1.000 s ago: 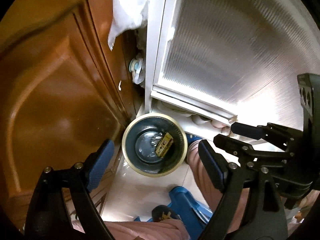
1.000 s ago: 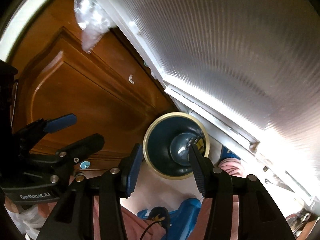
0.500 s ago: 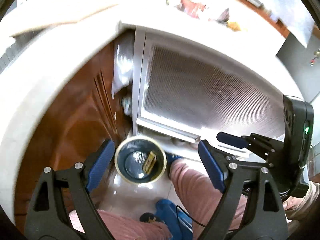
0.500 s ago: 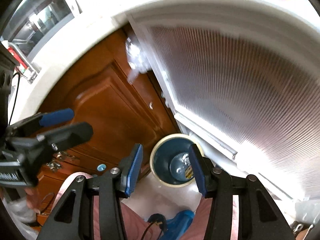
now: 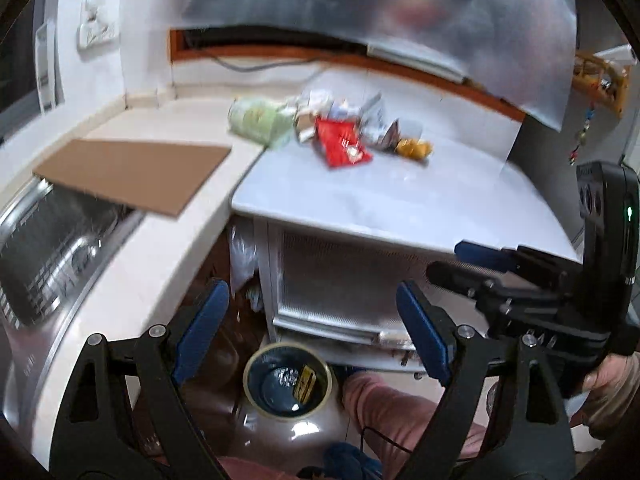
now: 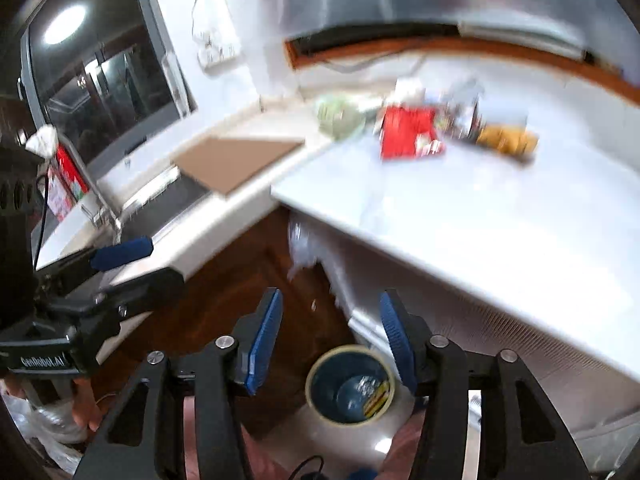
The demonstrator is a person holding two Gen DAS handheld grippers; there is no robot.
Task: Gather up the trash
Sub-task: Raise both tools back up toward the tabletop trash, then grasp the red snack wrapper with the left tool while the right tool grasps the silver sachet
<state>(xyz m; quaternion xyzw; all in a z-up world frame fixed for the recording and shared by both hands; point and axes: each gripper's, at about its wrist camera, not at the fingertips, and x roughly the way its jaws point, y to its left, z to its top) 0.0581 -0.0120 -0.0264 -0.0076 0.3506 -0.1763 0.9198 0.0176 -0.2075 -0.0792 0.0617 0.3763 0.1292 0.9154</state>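
A blue bin with a cream rim stands on the floor below the counter; it holds a yellow wrapper and also shows in the right wrist view. A pile of trash lies on the white counter: a red packet, a green bag, an orange piece, silver wrappers. The red packet also shows in the right wrist view. My left gripper is open and empty, high above the bin. My right gripper is open and empty, beside it.
A brown cardboard sheet lies across the steel sink at the left. The white counter tops a ribbed cabinet door. A wooden cabinet stands under the sink. My legs and blue shoes are by the bin.
Both grippers have risen and tilted up from close over the bin, so the counter top and trash pile have come into view. Both stayed open and empty.
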